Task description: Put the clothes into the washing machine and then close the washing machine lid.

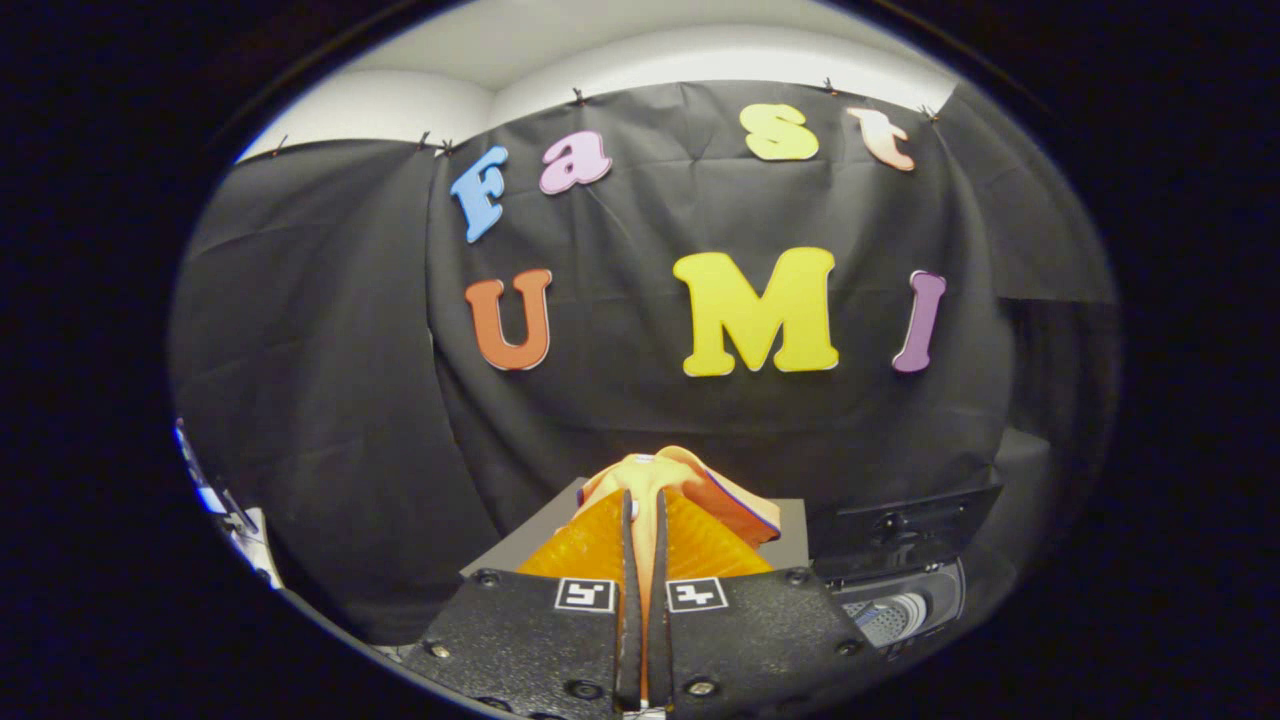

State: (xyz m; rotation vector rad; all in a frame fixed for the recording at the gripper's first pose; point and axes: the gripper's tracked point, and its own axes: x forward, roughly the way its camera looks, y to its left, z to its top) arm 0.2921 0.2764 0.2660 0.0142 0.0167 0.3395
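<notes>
Level tongs (643, 520) pinch the orange garment (690, 480) between both fingers.

Pinched between the nearly closed fingers of the gripper (643, 520) is an orange garment (690, 480), soft matt cloth with a folded edge, bunching up just ahead of the tips. The finger pads (590, 545) look ribbed, faintly translucent plastic. Behind them, the gripper's body plates (530, 630) show a rough, pebbled matt finish, with small glossy screw heads. Under the cloth sits a flat grey platform (795, 530), smooth and matt. To the right of the fingers, the washing machine (905, 590) shows dark, slightly glossy plastic. Beyond everything hangs the booth wall (330, 380), creased matt fabric.
</notes>
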